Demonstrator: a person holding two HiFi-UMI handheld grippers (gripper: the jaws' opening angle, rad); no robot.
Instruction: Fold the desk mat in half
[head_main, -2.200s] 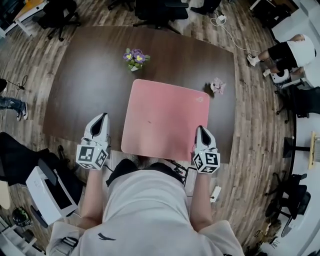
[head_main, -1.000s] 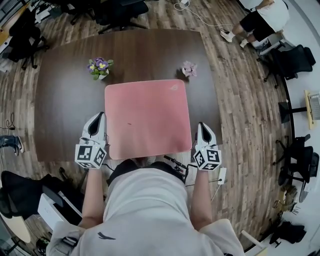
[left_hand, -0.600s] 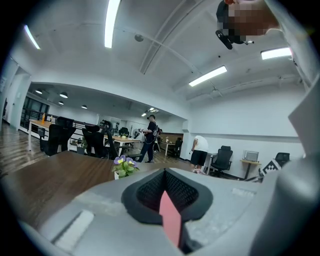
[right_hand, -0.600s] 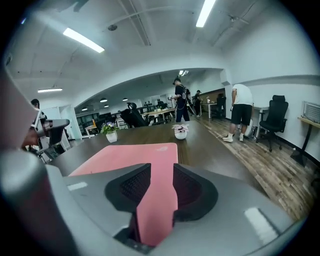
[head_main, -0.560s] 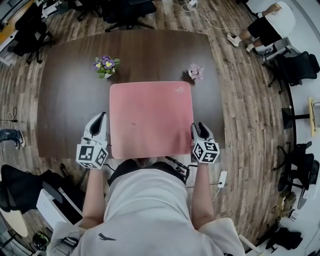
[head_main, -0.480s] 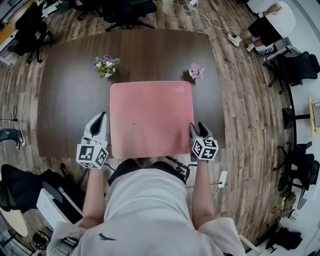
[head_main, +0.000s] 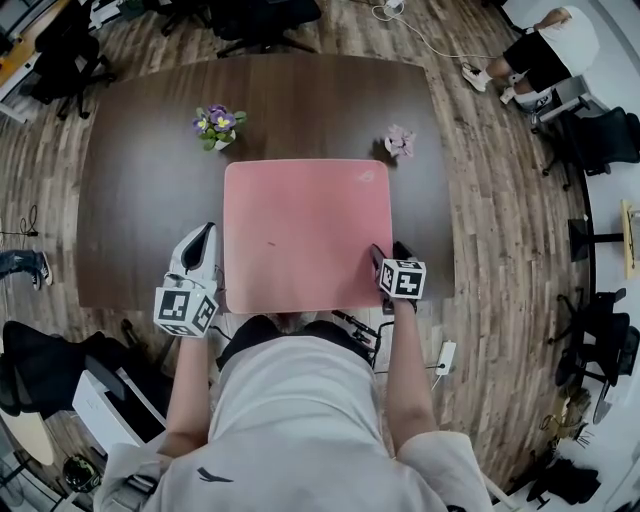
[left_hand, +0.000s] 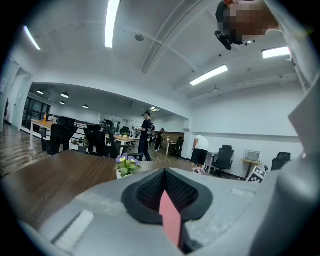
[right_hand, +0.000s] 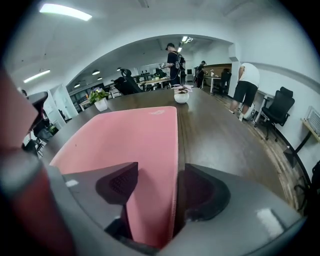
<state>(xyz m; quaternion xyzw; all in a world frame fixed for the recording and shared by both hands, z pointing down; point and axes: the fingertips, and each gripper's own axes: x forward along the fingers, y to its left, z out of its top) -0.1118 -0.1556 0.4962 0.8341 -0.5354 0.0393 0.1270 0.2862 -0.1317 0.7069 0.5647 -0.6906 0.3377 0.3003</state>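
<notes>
The pink desk mat (head_main: 305, 235) lies flat on the dark wooden table (head_main: 140, 200), its near edge along the table's front. My right gripper (head_main: 388, 252) is at the mat's near right corner, turned on its side. In the right gripper view its jaws (right_hand: 162, 187) are opening, and the mat's right edge (right_hand: 172, 165) runs between the two pads without being pressed. My left gripper (head_main: 203, 238) rests just left of the mat, apart from it. Its jaws (left_hand: 165, 175) stand shut, with a thin pink sliver showing in the slit.
A small pot of purple flowers (head_main: 218, 125) stands at the back left and a small pink flower pot (head_main: 400, 140) just beyond the mat's far right corner. Office chairs ring the table's far side. A person (head_main: 545, 45) is at the upper right.
My right gripper has swung inward from beside the mat to its near right corner, rolled onto its side, and its jaws have spread around the mat's edge. The left gripper has stayed put.
</notes>
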